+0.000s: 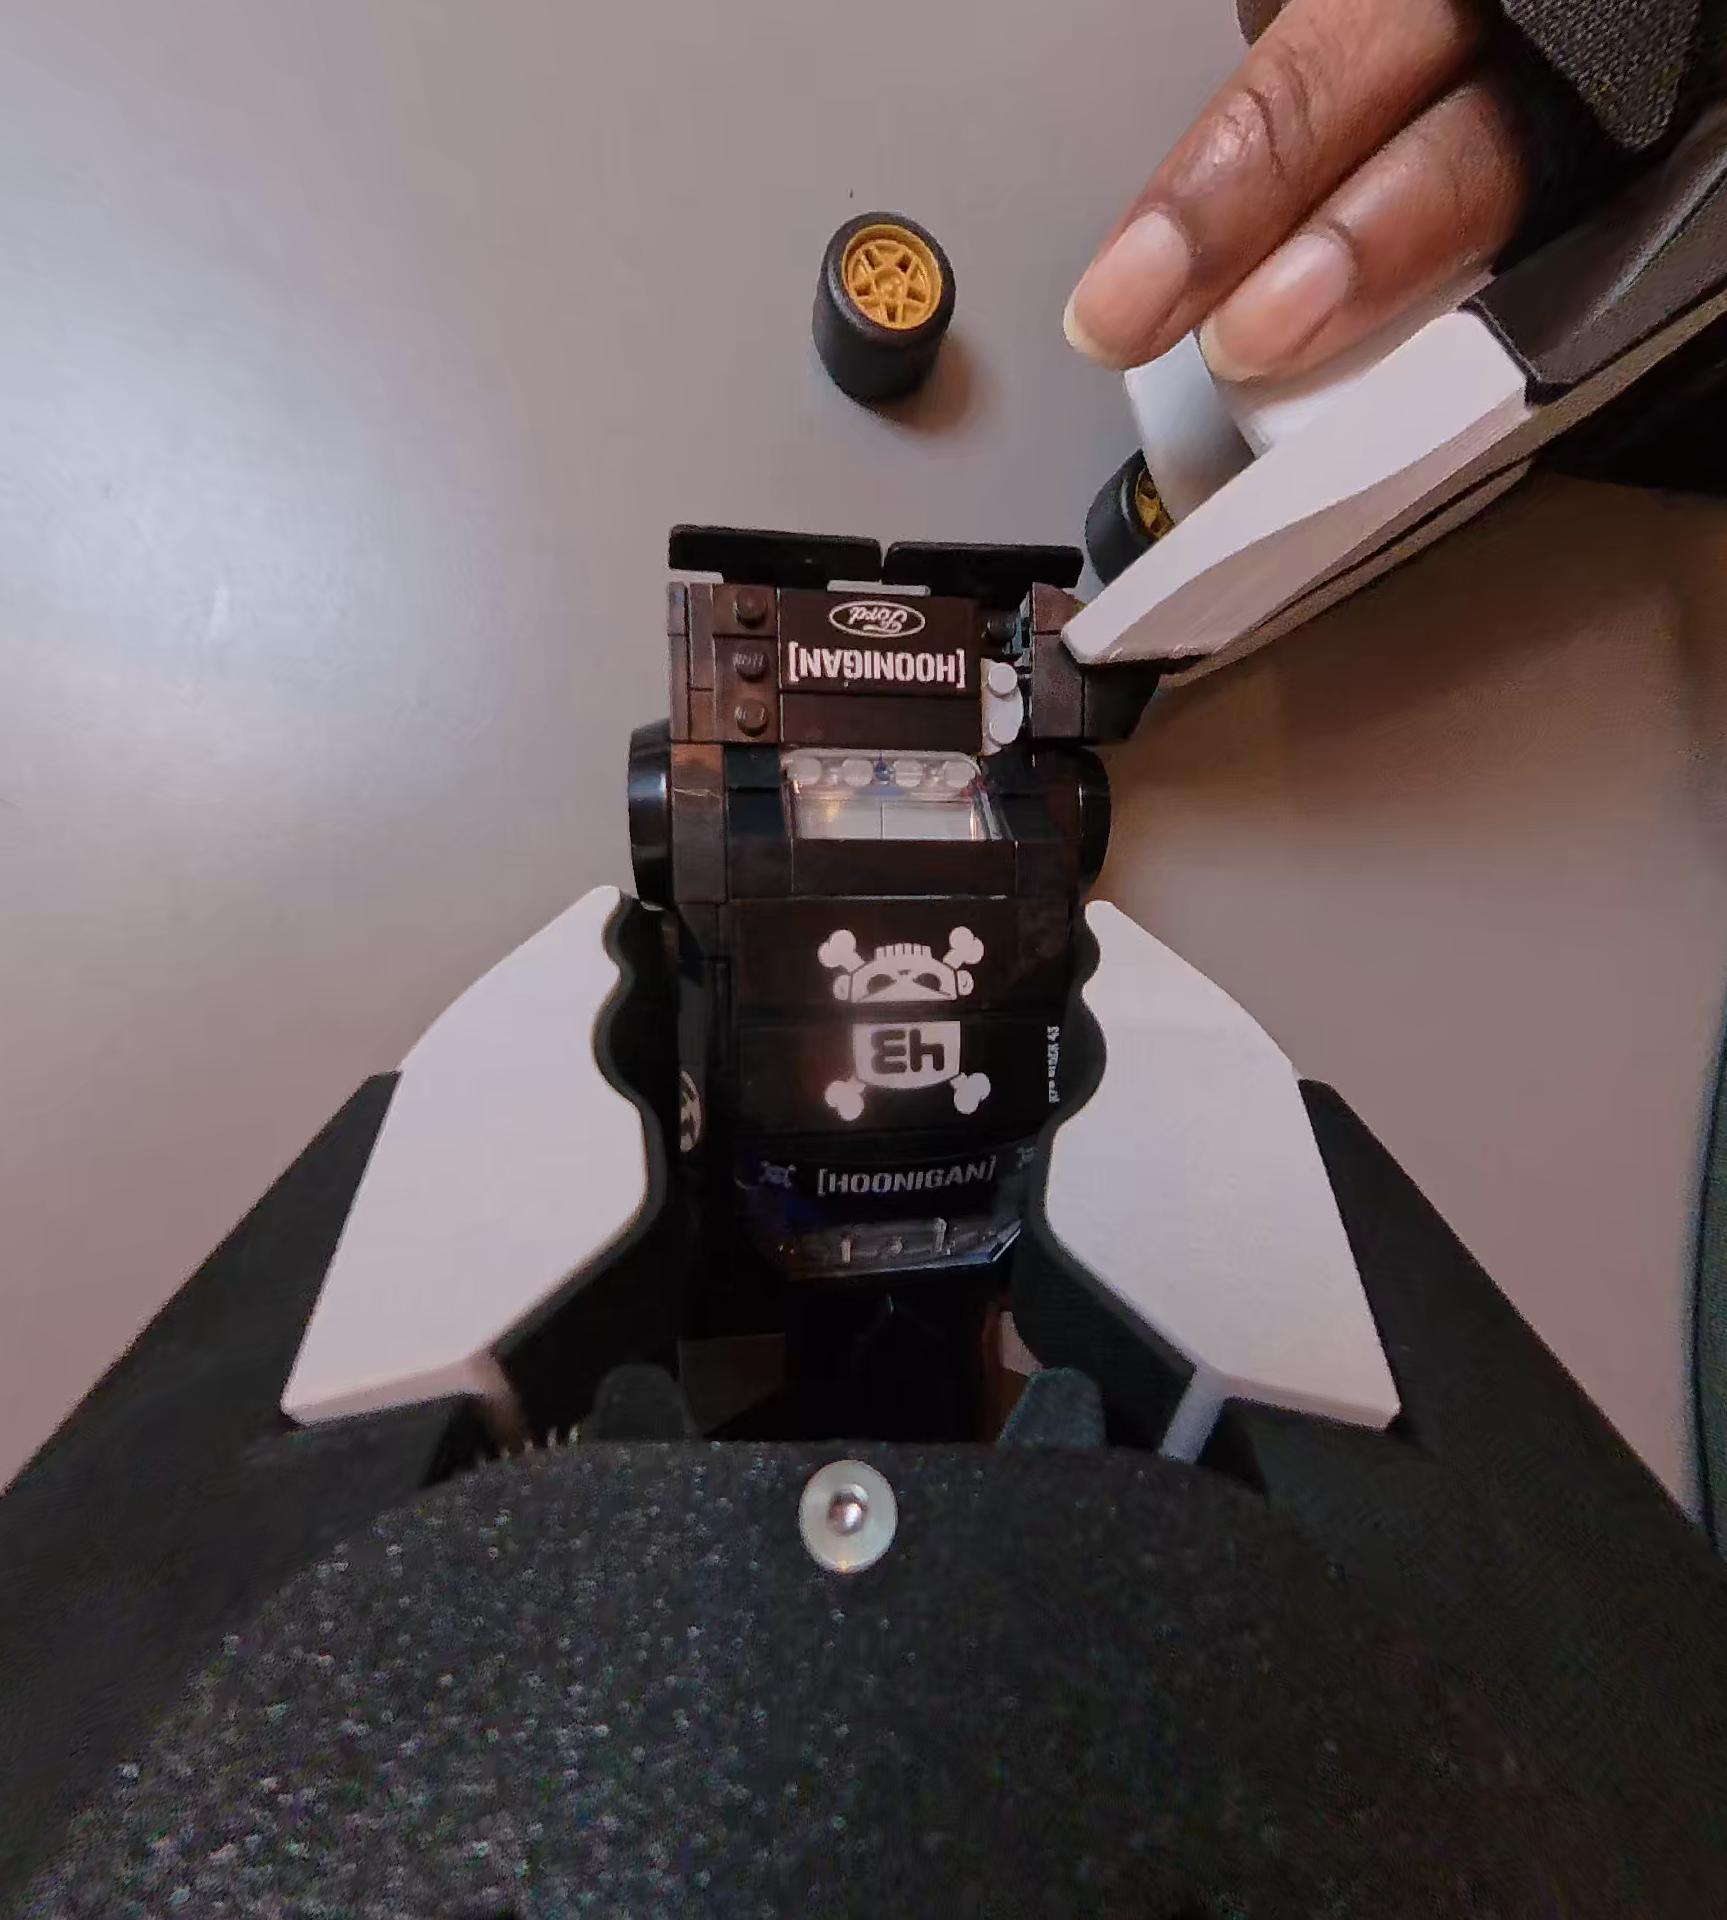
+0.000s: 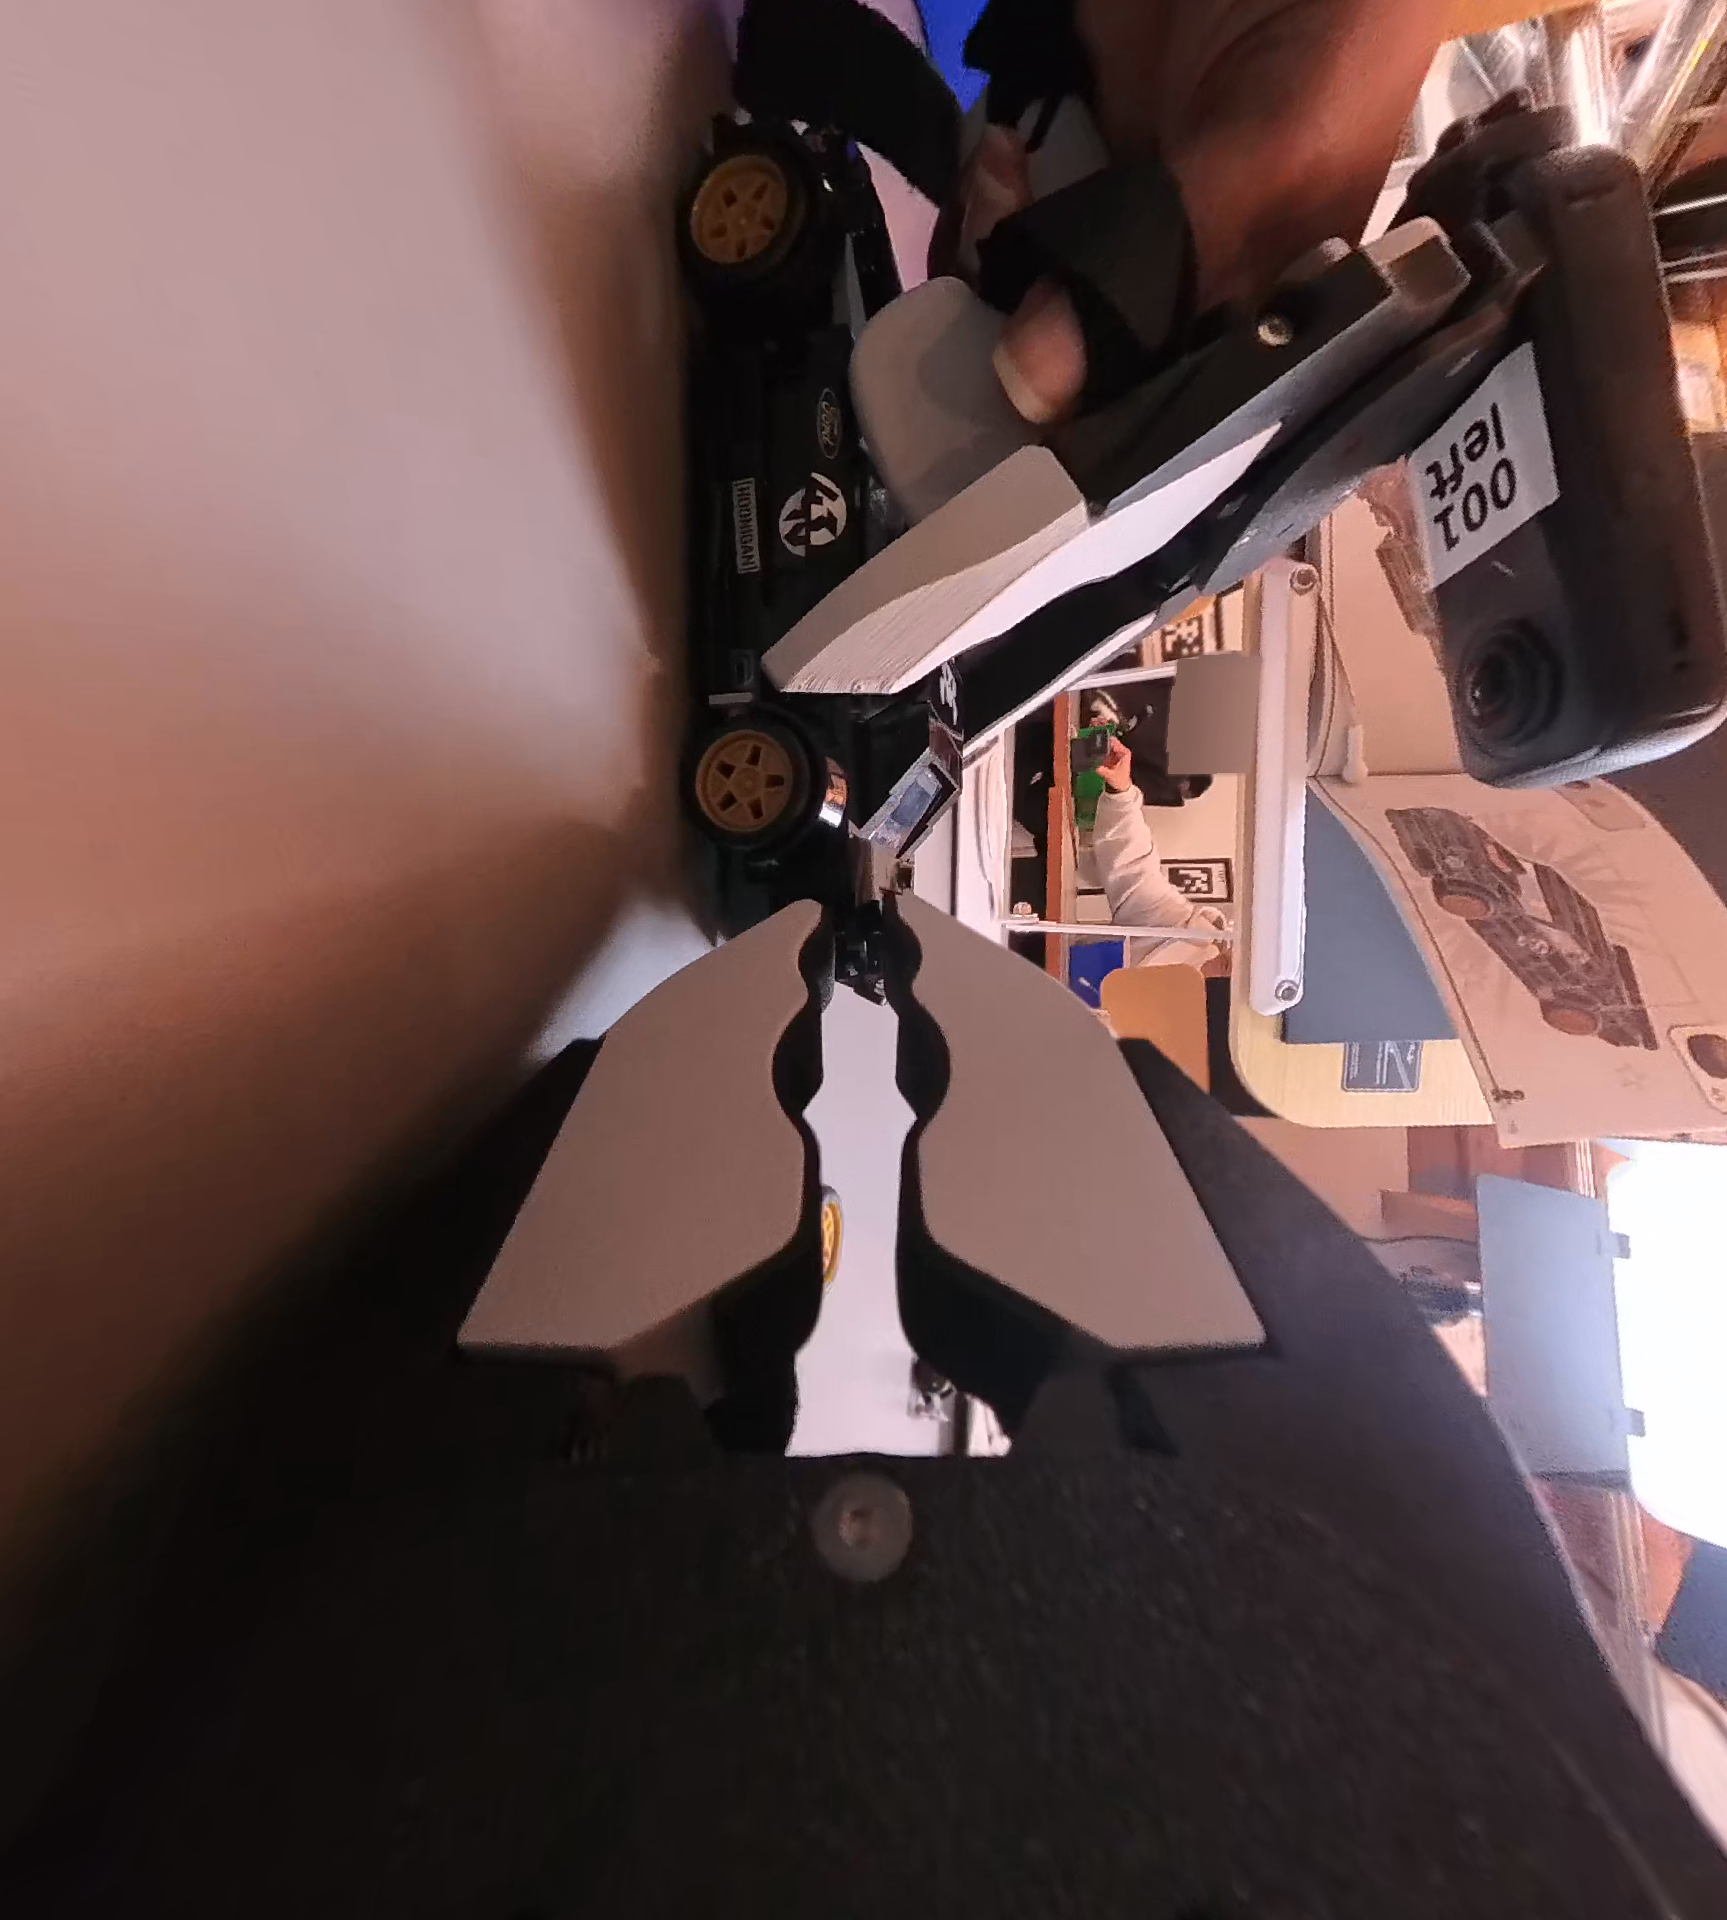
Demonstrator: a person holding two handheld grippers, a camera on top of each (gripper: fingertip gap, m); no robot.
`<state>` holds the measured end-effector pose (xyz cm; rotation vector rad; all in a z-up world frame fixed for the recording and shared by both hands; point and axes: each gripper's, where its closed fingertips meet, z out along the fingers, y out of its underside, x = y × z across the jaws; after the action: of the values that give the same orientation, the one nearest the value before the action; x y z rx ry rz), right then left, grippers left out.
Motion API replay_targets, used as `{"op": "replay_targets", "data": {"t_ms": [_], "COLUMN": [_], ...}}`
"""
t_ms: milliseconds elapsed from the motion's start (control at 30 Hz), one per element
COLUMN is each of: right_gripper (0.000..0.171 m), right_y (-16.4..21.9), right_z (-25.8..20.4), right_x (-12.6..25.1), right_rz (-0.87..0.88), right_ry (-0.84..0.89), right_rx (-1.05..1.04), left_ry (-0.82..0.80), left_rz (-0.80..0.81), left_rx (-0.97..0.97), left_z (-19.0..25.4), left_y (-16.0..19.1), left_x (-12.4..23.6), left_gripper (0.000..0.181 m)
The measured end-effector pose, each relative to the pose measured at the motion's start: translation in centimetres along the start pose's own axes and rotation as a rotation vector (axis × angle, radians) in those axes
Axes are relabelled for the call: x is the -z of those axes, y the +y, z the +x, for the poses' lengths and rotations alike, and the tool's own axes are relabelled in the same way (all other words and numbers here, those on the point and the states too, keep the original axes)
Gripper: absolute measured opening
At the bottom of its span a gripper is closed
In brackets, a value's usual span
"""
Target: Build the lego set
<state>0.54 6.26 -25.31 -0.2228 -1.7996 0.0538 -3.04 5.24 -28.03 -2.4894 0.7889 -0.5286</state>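
Black lego car (image 1: 880, 935) clamped in left tool (image 1: 859, 1049); one loose wheel (image 1: 885, 312).

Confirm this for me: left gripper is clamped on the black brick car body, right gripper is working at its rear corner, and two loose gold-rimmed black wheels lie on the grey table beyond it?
Not quite: the left wrist view shows only one loose gold-rimmed black wheel on the grey table. The left gripper is clamped on the black brick car body, and the right gripper is at its rear corner.
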Motion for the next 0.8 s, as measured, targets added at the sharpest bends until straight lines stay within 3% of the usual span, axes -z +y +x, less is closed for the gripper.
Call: {"op": "replay_targets", "data": {"t_ms": [800], "right_gripper": [0.009], "right_y": [-0.28], "right_z": [0.63], "right_x": [-0.04], "right_rz": [0.024], "right_ry": [0.001], "right_rx": [0.045], "left_ry": [-0.013], "left_rz": [-0.004], "left_rx": [0.008], "left_z": [0.03], "left_y": [0.26], "left_x": [0.18], "left_gripper": [0.077]}}
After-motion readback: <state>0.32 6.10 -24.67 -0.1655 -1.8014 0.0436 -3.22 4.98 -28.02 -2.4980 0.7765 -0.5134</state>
